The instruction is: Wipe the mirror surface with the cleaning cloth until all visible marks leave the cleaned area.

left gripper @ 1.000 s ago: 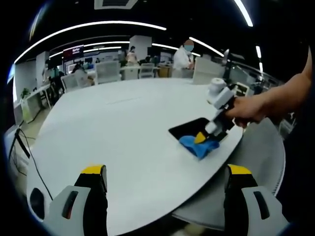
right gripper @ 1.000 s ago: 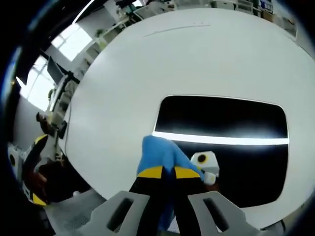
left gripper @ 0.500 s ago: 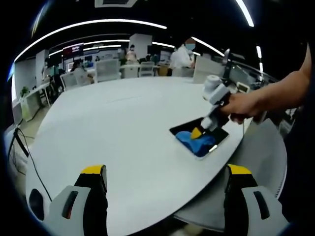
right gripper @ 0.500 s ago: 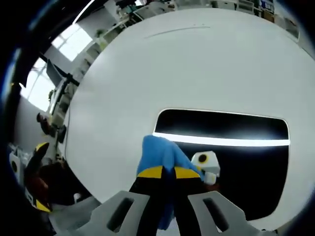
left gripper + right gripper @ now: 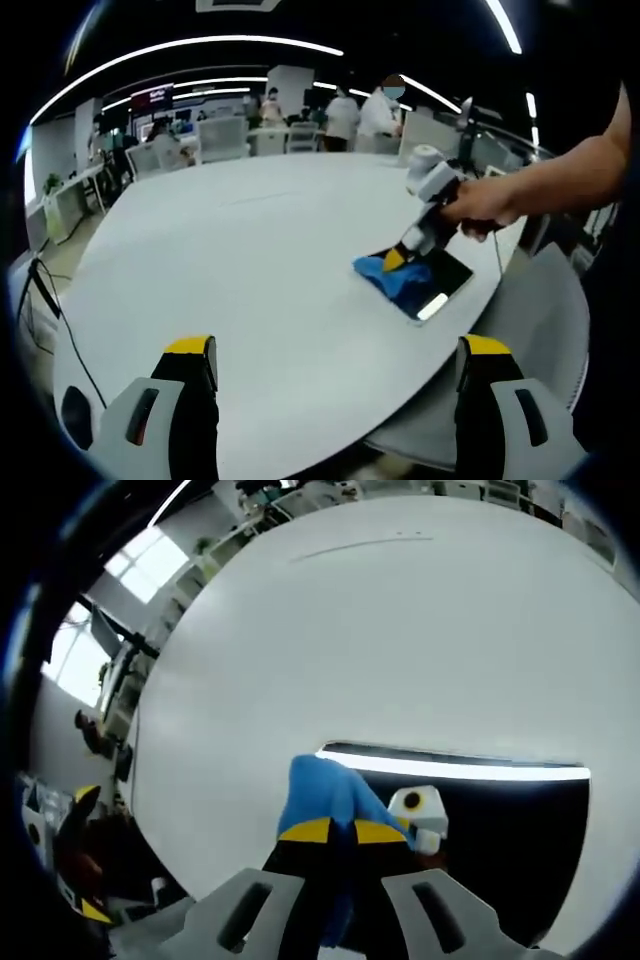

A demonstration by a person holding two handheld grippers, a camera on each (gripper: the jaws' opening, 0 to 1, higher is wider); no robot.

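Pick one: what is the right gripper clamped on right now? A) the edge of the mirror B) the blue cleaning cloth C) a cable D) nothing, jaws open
B: in the right gripper view the right gripper has its yellow-tipped jaws shut on the blue cleaning cloth, held down at the edge of the mirror on the white table.

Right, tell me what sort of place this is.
Probably an open-plan office: desks and chairs stand beyond the large white table, long ceiling light strips run overhead, and people stand in the background.
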